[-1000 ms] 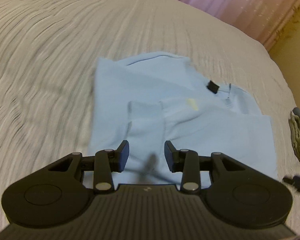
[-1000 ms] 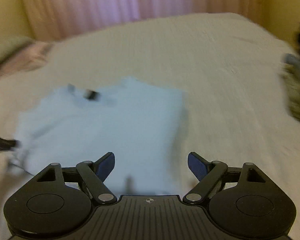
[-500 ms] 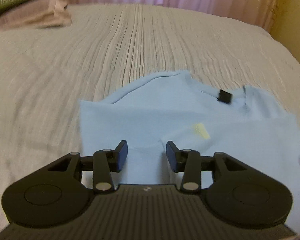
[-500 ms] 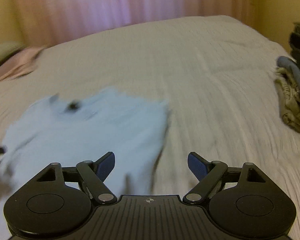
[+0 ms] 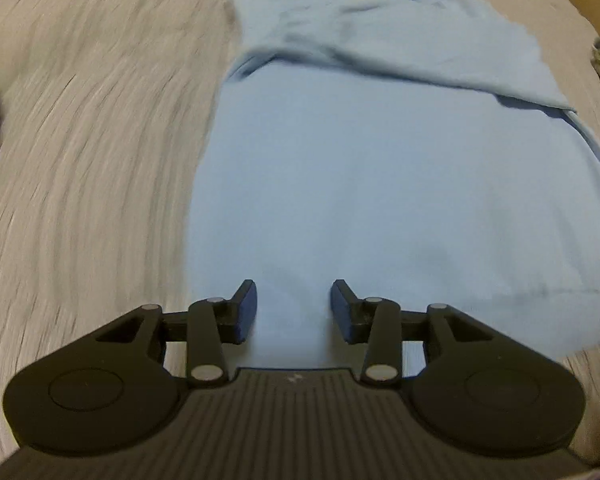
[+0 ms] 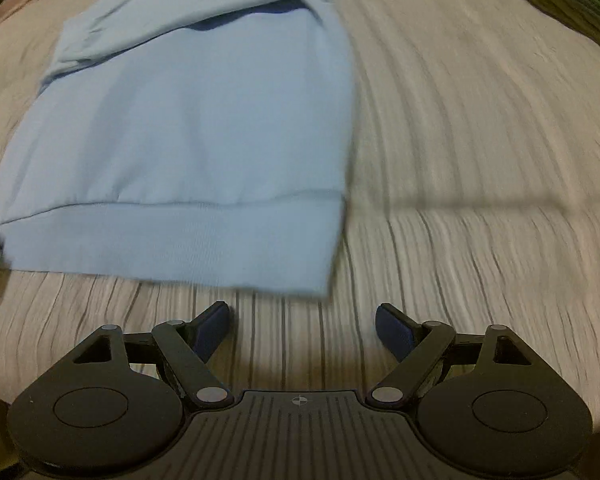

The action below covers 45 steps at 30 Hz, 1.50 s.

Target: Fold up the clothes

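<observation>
Sweatshirt [image 5: 380,184] hem now approached from higher earlier views; left gripper [image 5: 293,307] and right gripper [image 6: 302,330] both spread, nothing held; hem grasp judged next.

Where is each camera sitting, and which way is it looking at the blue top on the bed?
Left wrist: sits on the left gripper, low over the hem end of the light blue sweatshirt, looking along it toward the collar; its open black fingers show.
Right wrist: sits on the right gripper, just off the hem over the ribbed beige bedspread, looking the same way; its open fingers show.
Both share the sweatshirt and bedspread.
</observation>
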{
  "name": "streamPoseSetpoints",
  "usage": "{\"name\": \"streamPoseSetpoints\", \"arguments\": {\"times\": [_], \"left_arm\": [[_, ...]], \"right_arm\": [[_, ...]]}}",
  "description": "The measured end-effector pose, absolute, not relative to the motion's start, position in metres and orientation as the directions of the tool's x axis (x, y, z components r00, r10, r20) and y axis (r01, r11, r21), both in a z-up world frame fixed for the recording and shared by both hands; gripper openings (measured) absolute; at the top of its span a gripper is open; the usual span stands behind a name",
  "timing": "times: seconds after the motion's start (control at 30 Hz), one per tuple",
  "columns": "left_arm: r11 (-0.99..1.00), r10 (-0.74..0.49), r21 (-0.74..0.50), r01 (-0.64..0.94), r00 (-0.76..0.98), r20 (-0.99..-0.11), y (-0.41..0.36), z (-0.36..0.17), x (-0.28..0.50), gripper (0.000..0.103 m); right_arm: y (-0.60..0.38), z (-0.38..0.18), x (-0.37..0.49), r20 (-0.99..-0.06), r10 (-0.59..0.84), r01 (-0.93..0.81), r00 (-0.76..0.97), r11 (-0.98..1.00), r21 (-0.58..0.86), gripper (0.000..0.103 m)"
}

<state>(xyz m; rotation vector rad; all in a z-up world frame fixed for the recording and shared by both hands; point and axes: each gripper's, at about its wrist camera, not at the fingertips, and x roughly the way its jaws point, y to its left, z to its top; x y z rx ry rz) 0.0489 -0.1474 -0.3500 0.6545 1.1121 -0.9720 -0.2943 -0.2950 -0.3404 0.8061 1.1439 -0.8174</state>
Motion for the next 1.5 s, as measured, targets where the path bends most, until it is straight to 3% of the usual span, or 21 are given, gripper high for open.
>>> {"name": "streamPoseSetpoints", "arguments": {"times": [0.1, 0.37, 0.43, 0.47, 0.63, 0.8, 0.97, 1.17, 1.5], "left_arm": [[0.484, -0.203, -0.009, 0.875, 0.103, -0.974, -0.123, -0.342, 0.050, 0.034], [0.448, -0.308, -0.023, 0.894, 0.129, -0.943, -0.078, -0.242, 0.047, 0.039], [0.420, -0.345, -0.001, 0.908, 0.158, -0.925, -0.073, -0.213, 0.046, 0.045], [0.407, -0.362, 0.010, 0.913, 0.172, -0.916, -0.071, -0.199, 0.047, 0.047], [0.362, -0.448, 0.071, 0.929, 0.241, -0.861, -0.058, -0.141, 0.047, 0.063], [0.367, -0.476, 0.067, 0.928, 0.250, -0.843, -0.039, -0.108, 0.044, 0.064], [0.355, -0.499, 0.060, 0.933, 0.243, -0.832, -0.031, -0.093, 0.033, 0.080], [0.329, -0.486, 0.065, 0.942, 0.228, -0.844, -0.028, -0.088, 0.016, 0.081], [0.299, -0.476, 0.087, 0.950, 0.228, -0.850, -0.031, -0.091, 0.000, 0.081]], "right_arm": [[-0.279, -0.316, -0.285, -0.954, -0.160, 0.905, 0.256, 0.385, 0.178, 0.084], [-0.218, -0.212, -0.269, -0.890, -0.274, 0.908, 0.364, 0.318, 0.273, 0.084], [-0.204, -0.186, -0.270, -0.874, -0.301, 0.906, 0.381, 0.311, 0.288, 0.089], [-0.193, -0.172, -0.273, -0.865, -0.326, 0.907, 0.381, 0.313, 0.282, 0.103], [-0.153, -0.128, -0.275, -0.848, -0.399, 0.918, 0.349, 0.326, 0.224, 0.103], [-0.136, -0.108, -0.270, -0.856, -0.426, 0.933, 0.293, 0.324, 0.158, 0.103], [-0.128, -0.101, -0.263, -0.855, -0.463, 0.938, 0.233, 0.340, 0.072, 0.103], [-0.125, -0.102, -0.252, -0.863, -0.467, 0.922, 0.193, 0.387, -0.003, 0.103], [-0.128, -0.106, -0.253, -0.885, -0.414, 0.920, 0.215, 0.389, 0.042, 0.103]]}}
